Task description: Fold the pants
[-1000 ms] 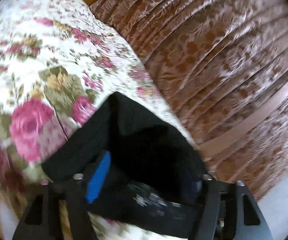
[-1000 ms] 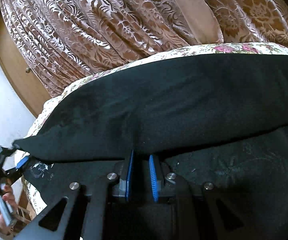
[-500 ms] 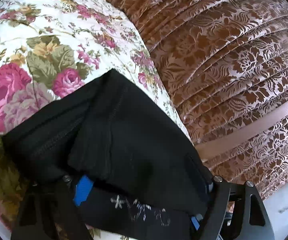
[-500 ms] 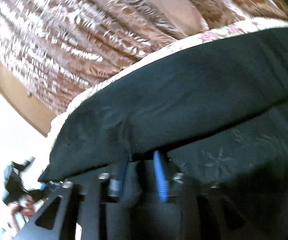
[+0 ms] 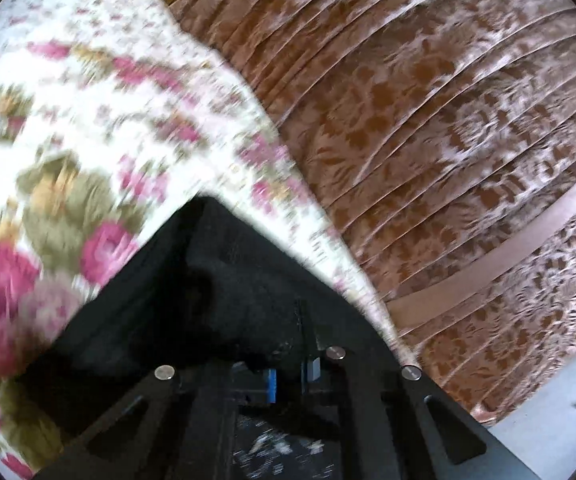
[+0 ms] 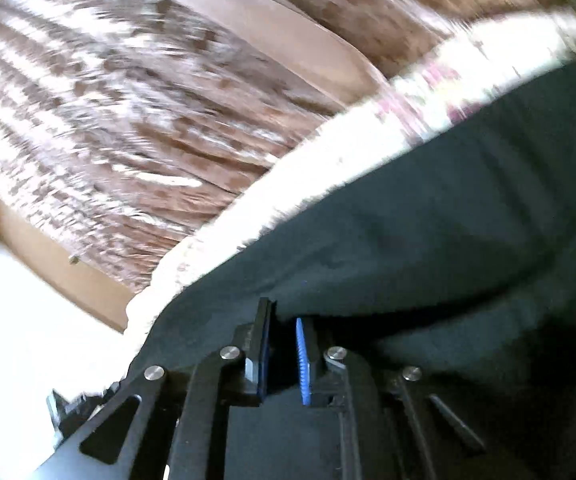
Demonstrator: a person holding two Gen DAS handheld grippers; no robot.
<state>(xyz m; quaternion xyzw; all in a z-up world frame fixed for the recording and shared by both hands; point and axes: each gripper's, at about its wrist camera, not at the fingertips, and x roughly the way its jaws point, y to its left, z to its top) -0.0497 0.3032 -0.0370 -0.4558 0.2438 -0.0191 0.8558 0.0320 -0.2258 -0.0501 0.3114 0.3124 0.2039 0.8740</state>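
- The pants (image 5: 192,304), black, lie on a floral bedspread (image 5: 88,128); in the left view they fill the lower centre, in the right view (image 6: 427,240) the lower right, with an upper layer doubled over a lower one.
- The left gripper (image 5: 289,376) has its blue pads close together with black cloth bunched at and over the tips; it looks clamped on a corner of the pants.
- The right gripper (image 6: 284,356) shows a narrow gap between its pads, and the folded edge sits right at the tips, so it appears to pinch that edge, though blur leaves the contact unsure.
- Judged step: carrying a fold across the bed. Next, both ends need lowering together so the edges line up, then release.
- Brown patterned curtains (image 5: 427,140) hang behind the bed.
- Against half a second ago, the left pads, then wide apart, have drawn together, and both views are blurrier.
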